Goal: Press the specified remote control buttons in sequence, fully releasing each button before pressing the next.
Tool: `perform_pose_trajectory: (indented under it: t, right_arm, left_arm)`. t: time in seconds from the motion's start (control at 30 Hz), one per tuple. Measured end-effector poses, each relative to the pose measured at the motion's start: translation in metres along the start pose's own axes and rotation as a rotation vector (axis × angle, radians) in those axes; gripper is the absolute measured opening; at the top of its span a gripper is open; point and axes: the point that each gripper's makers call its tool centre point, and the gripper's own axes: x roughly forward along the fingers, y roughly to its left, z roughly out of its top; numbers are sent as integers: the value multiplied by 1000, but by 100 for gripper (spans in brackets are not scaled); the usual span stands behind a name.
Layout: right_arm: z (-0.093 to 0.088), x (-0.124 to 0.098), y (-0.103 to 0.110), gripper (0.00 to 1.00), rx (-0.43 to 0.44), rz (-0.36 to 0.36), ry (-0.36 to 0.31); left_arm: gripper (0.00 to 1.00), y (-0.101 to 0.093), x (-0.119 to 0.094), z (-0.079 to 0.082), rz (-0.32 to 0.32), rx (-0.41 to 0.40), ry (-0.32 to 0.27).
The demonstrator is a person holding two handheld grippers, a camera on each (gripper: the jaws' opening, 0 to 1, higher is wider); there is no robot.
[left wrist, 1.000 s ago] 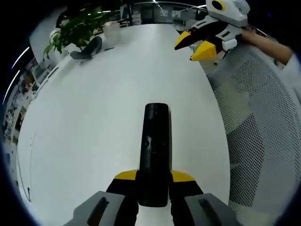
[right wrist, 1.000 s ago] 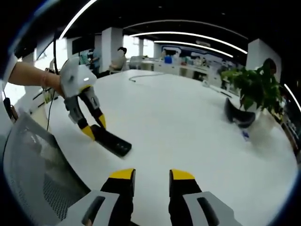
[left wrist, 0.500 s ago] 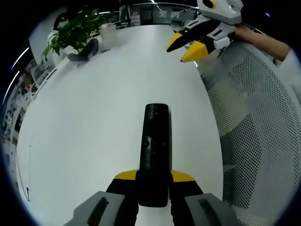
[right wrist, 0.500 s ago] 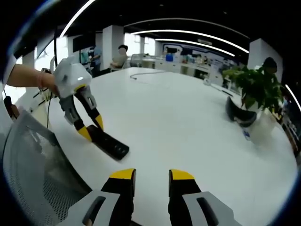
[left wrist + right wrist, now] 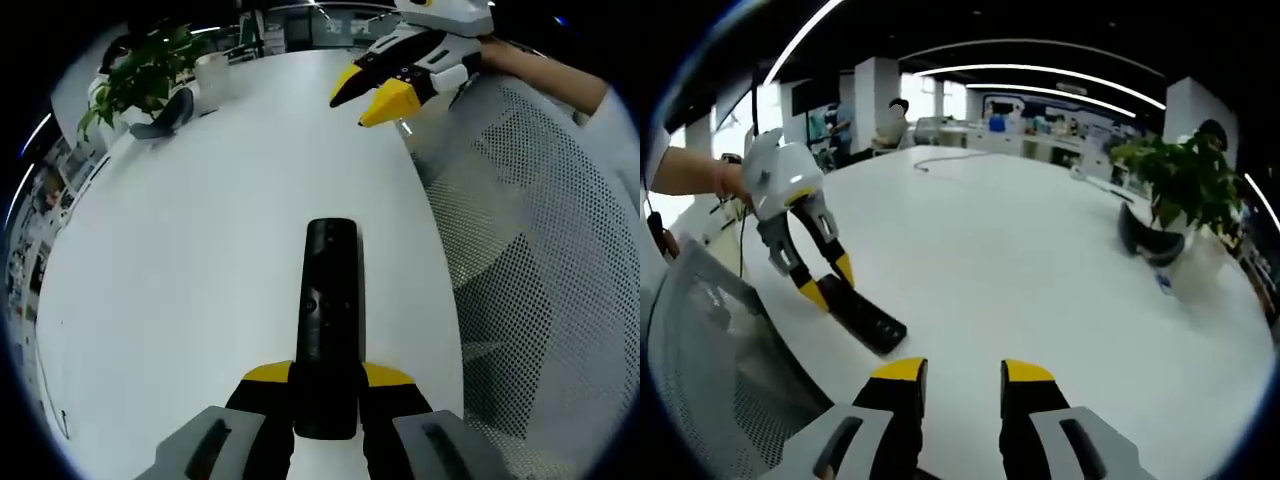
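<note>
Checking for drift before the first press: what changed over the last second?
The right tool has moved nearer the remote, sliding leftward in the left gripper view, and is open. In the right gripper view the left tool and remote sit lower and closer to the right tool's own jaws. Unchanged: the left tool keeps its clamp on the remote's near end, the remote lies on the table, and no button is touched.

In the left gripper view, the remote (image 5: 330, 310) lies on the table (image 5: 200, 250) at lower centre, between the left gripper (image 5: 327, 395) jaws. A plant (image 5: 140, 70) sits upper left; the right gripper (image 5: 372, 92) upper right, a chair (image 5: 540, 260) along the right.
</note>
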Motion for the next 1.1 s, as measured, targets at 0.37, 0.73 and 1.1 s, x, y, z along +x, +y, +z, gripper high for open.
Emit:
perform_pose_trajectory:
  t: [0.37, 0.73, 1.1]
  right_arm:
    - [0, 0, 1, 24, 7, 5, -3]
    - [-2, 2, 5, 23, -8, 20, 15]
    - [-6, 4, 10, 19, -26, 43, 43]
  left_arm:
    - [23, -8, 1, 1, 2, -12, 8]
    - [23, -14, 1, 2, 1, -19, 0]
    - [24, -16, 0, 1, 3, -41, -71]
